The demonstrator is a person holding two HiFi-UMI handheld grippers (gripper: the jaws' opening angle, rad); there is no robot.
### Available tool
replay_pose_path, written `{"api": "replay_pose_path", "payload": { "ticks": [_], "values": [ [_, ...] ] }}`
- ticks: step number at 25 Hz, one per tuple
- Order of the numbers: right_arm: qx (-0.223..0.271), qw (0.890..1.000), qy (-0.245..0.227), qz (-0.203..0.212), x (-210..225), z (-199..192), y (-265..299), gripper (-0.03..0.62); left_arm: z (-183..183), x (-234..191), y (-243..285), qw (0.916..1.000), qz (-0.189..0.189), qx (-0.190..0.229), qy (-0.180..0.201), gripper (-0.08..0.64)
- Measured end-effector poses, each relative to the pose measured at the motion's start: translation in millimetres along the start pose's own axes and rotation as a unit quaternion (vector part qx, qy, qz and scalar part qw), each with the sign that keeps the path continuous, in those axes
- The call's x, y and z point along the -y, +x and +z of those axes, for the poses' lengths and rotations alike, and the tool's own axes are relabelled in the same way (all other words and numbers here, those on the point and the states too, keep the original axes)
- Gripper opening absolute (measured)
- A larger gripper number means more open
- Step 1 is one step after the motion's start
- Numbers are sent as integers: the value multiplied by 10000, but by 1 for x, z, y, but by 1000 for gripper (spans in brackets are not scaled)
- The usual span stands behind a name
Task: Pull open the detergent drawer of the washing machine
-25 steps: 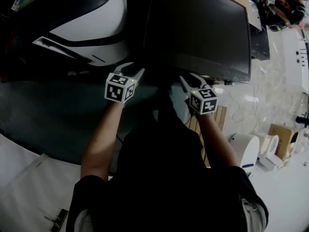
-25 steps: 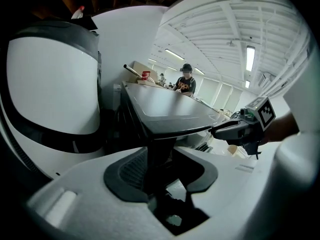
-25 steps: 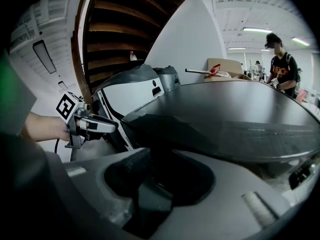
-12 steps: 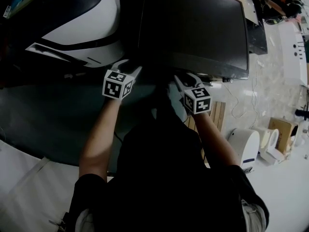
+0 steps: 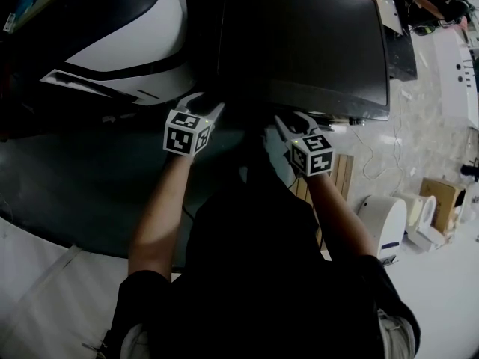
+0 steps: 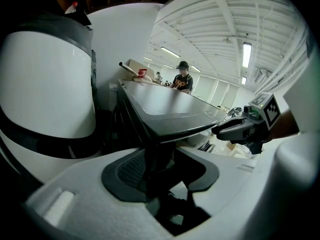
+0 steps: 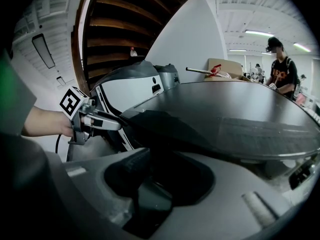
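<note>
The washing machine (image 5: 307,36) is a dark box with a smooth black top, seen from above in the head view. Both grippers sit at its shadowed near edge. My left gripper (image 5: 206,105) is at the machine's near left corner, its jaws spread wide. In the left gripper view that dark corner (image 6: 160,129) stands between the jaws of this gripper (image 6: 162,169), with no pad pressing on it. My right gripper (image 5: 292,118) is a hand's width to the right, also open, and nothing lies between its jaws (image 7: 160,176). I cannot make out the detergent drawer in the dark front.
A white machine with black bands (image 5: 127,43) stands close on the left. A wooden pallet (image 5: 340,174), a white appliance (image 5: 385,226) and a cardboard box (image 5: 441,200) sit on the floor to the right. A person (image 7: 280,71) stands beyond the machine's far side.
Both grippers stay at the machine's near edge. The head view has shifted slightly; nothing was taken hold of.
</note>
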State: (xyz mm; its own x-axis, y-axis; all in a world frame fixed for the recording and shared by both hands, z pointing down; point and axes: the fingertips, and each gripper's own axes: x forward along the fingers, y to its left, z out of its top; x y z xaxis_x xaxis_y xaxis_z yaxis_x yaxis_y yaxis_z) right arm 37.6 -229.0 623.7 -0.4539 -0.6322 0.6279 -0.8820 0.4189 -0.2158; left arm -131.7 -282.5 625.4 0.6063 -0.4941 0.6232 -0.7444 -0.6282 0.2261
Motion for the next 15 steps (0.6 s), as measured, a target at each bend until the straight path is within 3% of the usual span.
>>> {"api": "replay_pose_path", "payload": {
  "ticks": [15],
  "values": [
    [23,9999,-86,95,-1,1,-2,133,0,8,0,9997,63,168,-156,207]
  ]
}}
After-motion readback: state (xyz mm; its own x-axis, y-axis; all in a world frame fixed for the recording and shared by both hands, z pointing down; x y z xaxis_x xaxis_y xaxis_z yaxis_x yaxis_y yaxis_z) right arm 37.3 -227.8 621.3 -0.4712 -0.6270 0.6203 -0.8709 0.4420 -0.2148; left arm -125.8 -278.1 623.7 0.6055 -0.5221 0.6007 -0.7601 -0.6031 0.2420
